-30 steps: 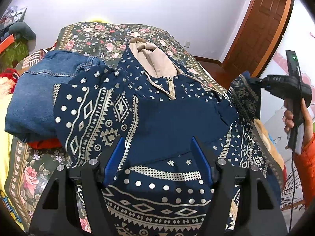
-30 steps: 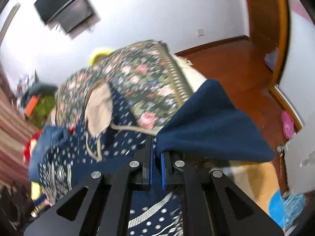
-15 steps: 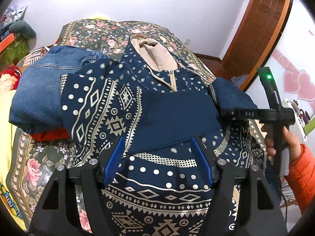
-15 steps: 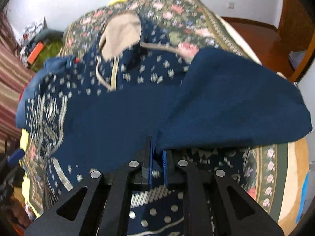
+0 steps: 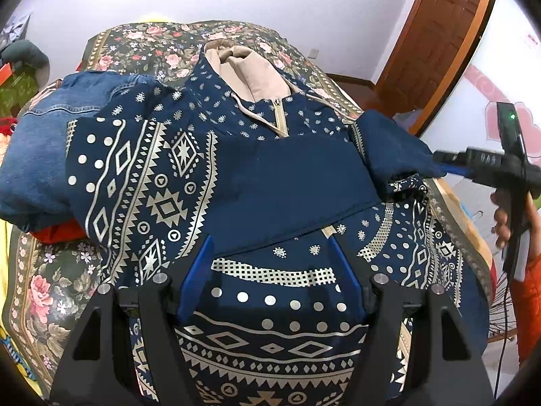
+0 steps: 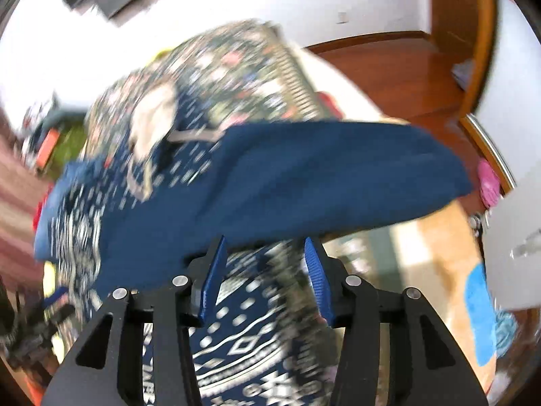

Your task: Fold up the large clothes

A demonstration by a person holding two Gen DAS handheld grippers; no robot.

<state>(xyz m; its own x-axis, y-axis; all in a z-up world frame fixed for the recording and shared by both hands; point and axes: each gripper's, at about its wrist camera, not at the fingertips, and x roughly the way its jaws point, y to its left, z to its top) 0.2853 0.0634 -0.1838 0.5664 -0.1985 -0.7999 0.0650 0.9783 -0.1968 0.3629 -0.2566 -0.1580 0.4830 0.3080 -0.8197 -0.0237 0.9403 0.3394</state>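
A navy patterned hooded jacket lies front-up on a bed with a floral cover. Both sleeves are already folded across the chest: 1 patterned sleeve from the jacket's left edge, and 1 plain navy sleeve across the middle. The body and hood are not yet folded, so the task looks roughly half done.

The left tongs hover wide apart above the jacket's hem, holding nothing. The right tongs are also spread, at the sleeve's bend near the jacket's right edge; they appear to have let it go, though that view is blurred.

Folded blue jeans sit touching the jacket's left side, partly under it, crowding further folds. A wooden door stands beyond the jacket's right side.
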